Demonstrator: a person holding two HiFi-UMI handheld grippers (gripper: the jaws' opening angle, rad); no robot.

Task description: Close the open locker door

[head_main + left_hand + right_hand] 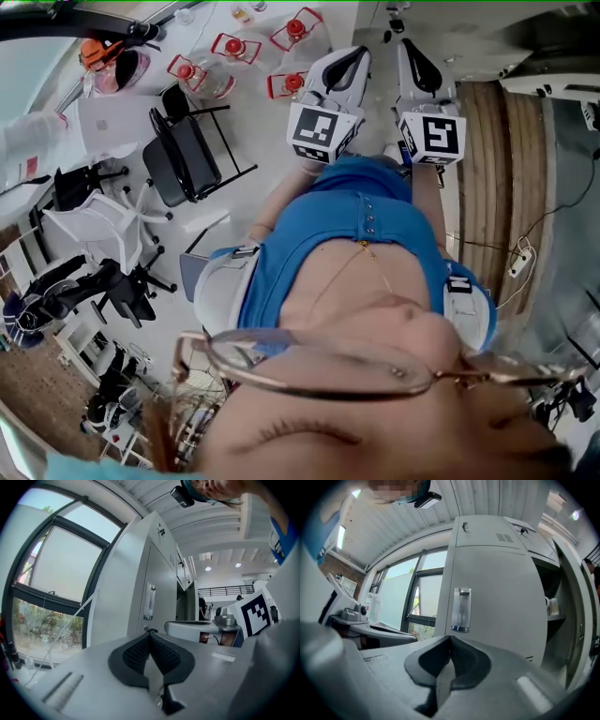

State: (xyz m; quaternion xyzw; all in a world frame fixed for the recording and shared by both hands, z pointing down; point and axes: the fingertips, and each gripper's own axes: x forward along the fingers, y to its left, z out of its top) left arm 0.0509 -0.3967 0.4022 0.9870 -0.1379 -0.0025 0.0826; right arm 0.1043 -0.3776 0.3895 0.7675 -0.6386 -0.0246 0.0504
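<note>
A tall grey locker (497, 588) fills the right gripper view, its near door shut, with a chrome recessed handle (461, 610). To its right a compartment (553, 606) stands open with a cup on a shelf, and the open door (577, 620) shows edge-on at the far right. My right gripper (450, 640) points at the shut door, jaws closed on nothing. My left gripper (150, 635) is also shut and empty, and faces the locker row (159, 573) from the side, some way off. In the head view both grippers, left (349, 61) and right (413, 54), are held close together in front of the person's blue top.
A large window (401, 597) lies left of the lockers. In the head view black folding chairs (187, 150), a white chair (94, 225), several red-capped items (234, 47) on a white surface, a wooden panel (487, 187) and a power strip (518, 261) surround the person.
</note>
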